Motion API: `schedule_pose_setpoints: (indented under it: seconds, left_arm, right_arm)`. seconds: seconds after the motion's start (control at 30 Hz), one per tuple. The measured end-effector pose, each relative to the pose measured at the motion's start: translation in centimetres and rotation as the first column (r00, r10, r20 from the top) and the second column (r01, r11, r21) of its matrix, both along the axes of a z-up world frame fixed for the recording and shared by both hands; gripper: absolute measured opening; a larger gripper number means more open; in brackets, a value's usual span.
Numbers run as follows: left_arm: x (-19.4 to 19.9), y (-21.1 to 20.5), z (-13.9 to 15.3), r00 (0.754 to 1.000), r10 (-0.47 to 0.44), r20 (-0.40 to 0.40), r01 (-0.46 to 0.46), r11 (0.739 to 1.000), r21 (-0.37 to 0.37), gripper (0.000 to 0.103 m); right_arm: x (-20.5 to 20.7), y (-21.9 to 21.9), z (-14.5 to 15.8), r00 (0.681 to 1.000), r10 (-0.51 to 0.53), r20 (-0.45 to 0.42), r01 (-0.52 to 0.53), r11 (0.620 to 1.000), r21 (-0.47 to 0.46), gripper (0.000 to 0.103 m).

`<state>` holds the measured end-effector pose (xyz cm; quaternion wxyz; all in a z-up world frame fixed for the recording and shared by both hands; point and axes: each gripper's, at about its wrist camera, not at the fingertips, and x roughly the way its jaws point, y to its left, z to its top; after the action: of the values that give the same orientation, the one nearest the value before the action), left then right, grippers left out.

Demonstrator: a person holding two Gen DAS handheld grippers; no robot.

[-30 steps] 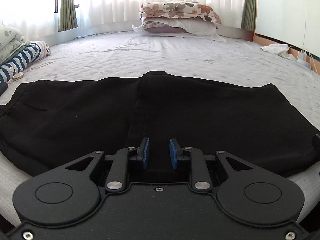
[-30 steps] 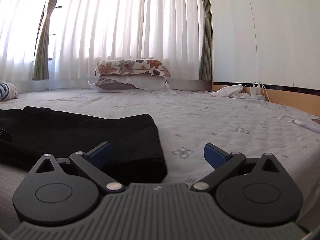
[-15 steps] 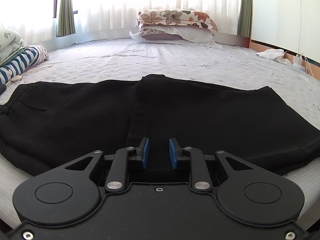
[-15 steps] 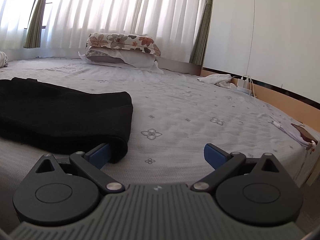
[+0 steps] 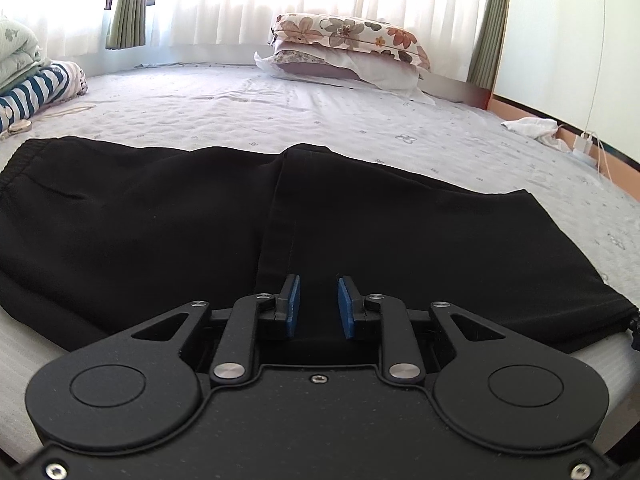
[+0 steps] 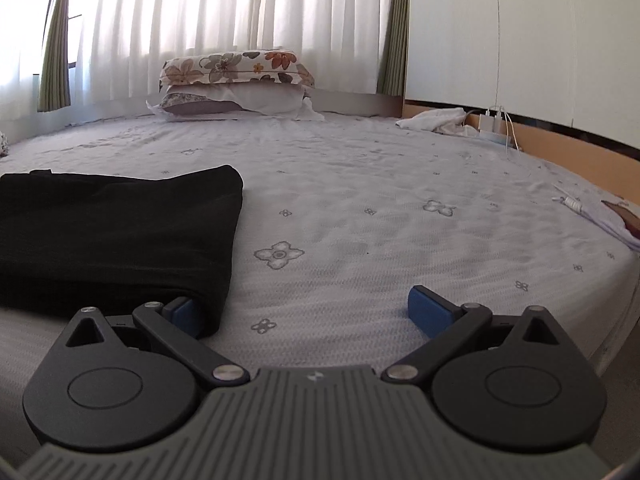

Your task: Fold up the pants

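Room: a bright bedroom, white curtains [image 6: 224, 28] drawn over sunlit windows, a pale wall on my right.
Surface: a wide bed [image 6: 400, 208] with a light quilted sheet printed with small flowers; two stacked pillows [image 5: 348, 52] lie at the far end by the curtains.
Other things: folded bedding and a striped blue-and-white cloth [image 5: 36, 88] far off to my left; a crumpled white cloth [image 6: 436, 118] and a charger with cables near the wall on my right.
Pants: the black pants [image 5: 160, 232] lie flat across the near part of the bed, the elastic waistband toward my left, a long seam running away from me down the middle, the right end a thick rounded edge where the cloth looks already doubled over.
My left hand-held gripper [image 5: 319, 306]: hangs low over the near edge of the pants at the seam, its blue pads [image 5: 294, 306] close together with a narrow gap; whether any cloth is caught between them I cannot tell, black against black.
My right hand-held gripper [image 6: 304, 312]: spread wide, empty; its left pad [image 6: 186, 314] sits right against the near right corner of the pants, the other over bare sheet.
How it should handle: soft, light, limp knit, likely to sag and slide on itself; I judge it unbreakable.
Where to grip: I would pinch the thick doubled corner on the right and the near edge by the seam, taking all layers together.
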<state>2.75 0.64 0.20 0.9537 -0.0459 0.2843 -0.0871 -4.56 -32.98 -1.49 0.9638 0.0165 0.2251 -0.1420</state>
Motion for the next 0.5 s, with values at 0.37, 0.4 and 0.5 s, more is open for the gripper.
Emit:
schedule_pose_setpoints:
  seconds: [0.37,0.4,0.5]
  left_arm:
    - [-0.5,0.1,-0.5,1.000,-0.005,0.029,0.005,1.000,-0.007,0.022]
    - [-0.6,0.0,-0.5,1.000,-0.001,0.030,0.001,1.000,0.000,0.022]
    - [-0.5,-0.6,-0.2,1.000,0.012,0.016,-0.013,1.000,0.009,0.025]
  right_arm:
    - [-1.1,6.2,7.0,0.976,0.206,0.067,-0.200,0.976,-0.085,0.103]
    - [-0.3,6.3,7.4,0.972,0.219,0.083,-0.216,0.975,-0.046,0.103]
    - [3.6,5.8,7.7,0.965,0.239,0.104,-0.250,0.962,0.109,0.103]
